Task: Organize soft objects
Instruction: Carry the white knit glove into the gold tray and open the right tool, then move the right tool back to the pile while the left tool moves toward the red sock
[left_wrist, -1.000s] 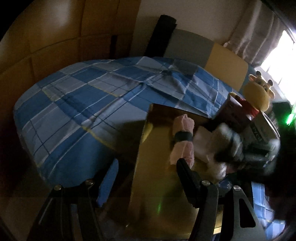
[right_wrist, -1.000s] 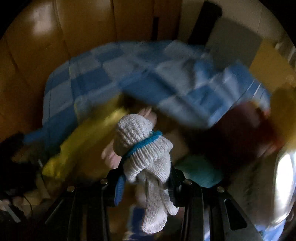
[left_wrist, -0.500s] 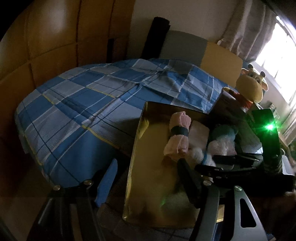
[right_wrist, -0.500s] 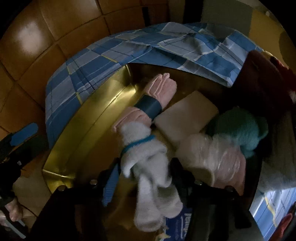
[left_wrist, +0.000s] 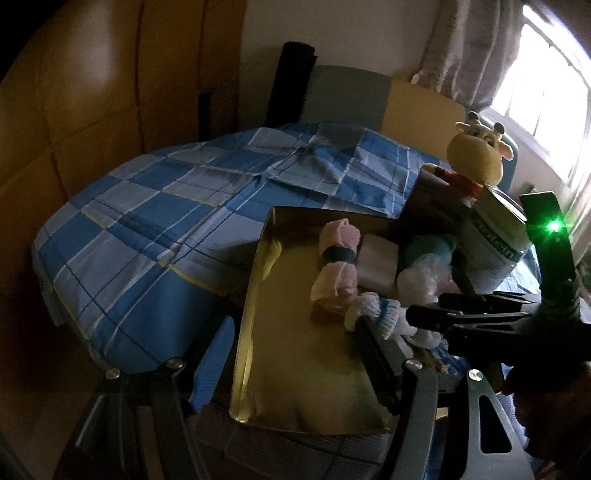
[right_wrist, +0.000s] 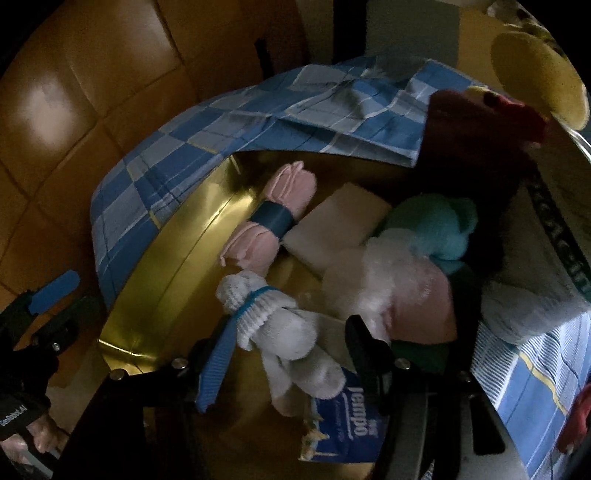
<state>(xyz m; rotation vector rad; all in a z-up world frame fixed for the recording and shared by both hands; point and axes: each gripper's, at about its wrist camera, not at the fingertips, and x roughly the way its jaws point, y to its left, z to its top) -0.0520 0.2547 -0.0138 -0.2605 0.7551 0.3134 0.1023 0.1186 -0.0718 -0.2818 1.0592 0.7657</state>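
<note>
A gold tray (left_wrist: 258, 325) (right_wrist: 177, 266) lies on the bed's front corner. In it are a pink rolled cloth with a dark band (left_wrist: 338, 258) (right_wrist: 273, 221), a white block (right_wrist: 340, 225), a teal plush (right_wrist: 439, 229) and a white-pink fluffy ball (right_wrist: 391, 291). A white rolled sock with a blue band (right_wrist: 280, 325) (left_wrist: 384, 317) lies in the tray between my right gripper's (right_wrist: 291, 336) spread fingers. My left gripper (left_wrist: 295, 354) is open and empty at the tray's near left edge.
A blue checked bedspread (left_wrist: 155, 229) covers the bed. A yellow giraffe plush (left_wrist: 476, 155), a dark red box (left_wrist: 436, 206) and a white tin (left_wrist: 495, 236) stand behind the tray. A Tempo tissue pack (right_wrist: 351, 417) lies at the tray's front. Wooden wall panels are at the left.
My right gripper came down into the tray with the white sock and opened; the sock now rests in the tray beside the pink roll. The left gripper barely moved.
</note>
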